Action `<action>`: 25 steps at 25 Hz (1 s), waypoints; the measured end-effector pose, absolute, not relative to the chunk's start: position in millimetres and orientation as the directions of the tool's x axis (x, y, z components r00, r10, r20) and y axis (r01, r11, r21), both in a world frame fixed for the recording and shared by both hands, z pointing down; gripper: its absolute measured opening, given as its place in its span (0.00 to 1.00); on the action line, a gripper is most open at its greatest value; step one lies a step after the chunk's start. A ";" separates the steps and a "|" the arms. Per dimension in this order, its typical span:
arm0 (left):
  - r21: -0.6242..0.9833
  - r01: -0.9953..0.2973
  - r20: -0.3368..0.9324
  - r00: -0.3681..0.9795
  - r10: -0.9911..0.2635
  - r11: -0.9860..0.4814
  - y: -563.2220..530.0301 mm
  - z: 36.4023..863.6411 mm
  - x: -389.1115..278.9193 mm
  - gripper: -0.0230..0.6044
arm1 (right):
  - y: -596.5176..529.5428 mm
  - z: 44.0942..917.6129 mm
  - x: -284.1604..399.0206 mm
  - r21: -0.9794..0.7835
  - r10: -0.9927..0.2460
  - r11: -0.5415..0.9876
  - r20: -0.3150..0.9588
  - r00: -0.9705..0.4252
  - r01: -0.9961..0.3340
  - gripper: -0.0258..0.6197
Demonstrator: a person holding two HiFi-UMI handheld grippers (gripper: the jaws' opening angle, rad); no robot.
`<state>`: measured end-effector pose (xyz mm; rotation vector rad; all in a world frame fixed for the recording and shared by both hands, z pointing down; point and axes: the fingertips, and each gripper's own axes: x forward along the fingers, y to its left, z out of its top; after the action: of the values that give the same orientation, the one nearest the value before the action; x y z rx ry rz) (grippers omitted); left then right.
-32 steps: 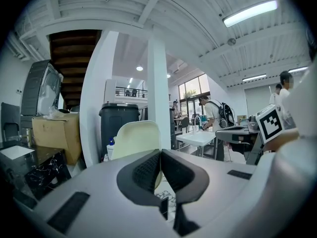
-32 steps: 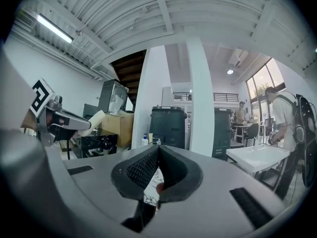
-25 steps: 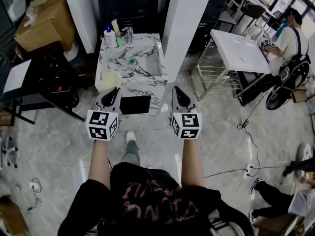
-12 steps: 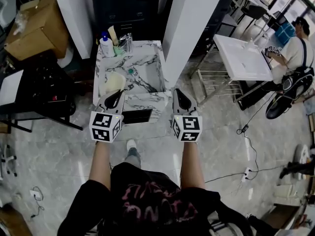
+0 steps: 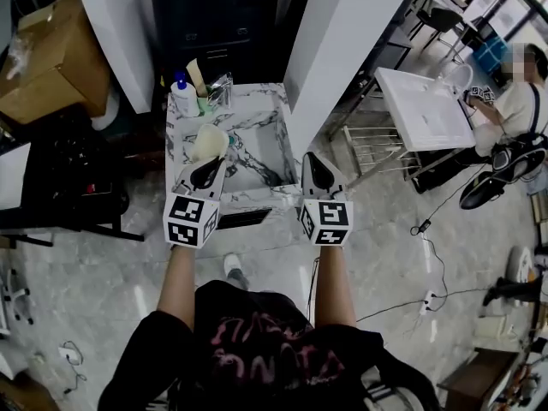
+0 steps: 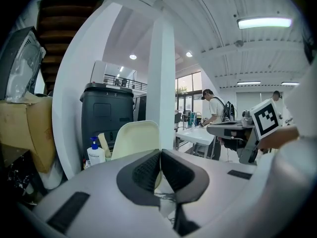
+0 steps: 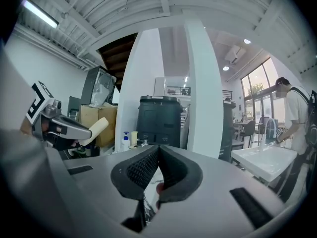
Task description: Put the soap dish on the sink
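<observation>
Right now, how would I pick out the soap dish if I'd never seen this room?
Find the black-veined marble sink beside the white pillar. Over its left side the left gripper pinches the soap dish: a plain cream, rounded shell, unlike the blue-topped white pump bottle at the back corner.

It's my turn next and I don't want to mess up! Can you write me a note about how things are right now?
Left gripper: jaws shut on the cream soap dish, held in the air over the left part of the marble sink.
Right gripper: jaws shut with nothing in them, near the sink's front right edge.
Done: the dish is gripped and over the sink.
Left: lower it onto the sink and open the left jaws.
</observation>
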<state>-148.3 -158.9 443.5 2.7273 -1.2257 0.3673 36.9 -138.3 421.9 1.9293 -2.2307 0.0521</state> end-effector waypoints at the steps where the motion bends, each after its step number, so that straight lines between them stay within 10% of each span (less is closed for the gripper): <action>1: 0.021 -0.747 0.271 0.644 -0.715 -0.665 -164.6 443.7 -149.7 0.07 | -143.1 421.5 35.2 0.101 -0.977 0.147 0.168 -0.129 -0.984 0.06; 25: 0.014 -0.725 0.302 0.659 -0.689 -0.688 -247.8 450.0 -99.8 0.07 | -231.2 421.9 76.2 0.089 -0.977 0.150 0.165 -0.134 -0.985 0.06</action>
<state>-99.8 -247.8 450.0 2.7383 -1.1730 0.4148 76.2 -231.2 421.9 1.9355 -2.2358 0.0605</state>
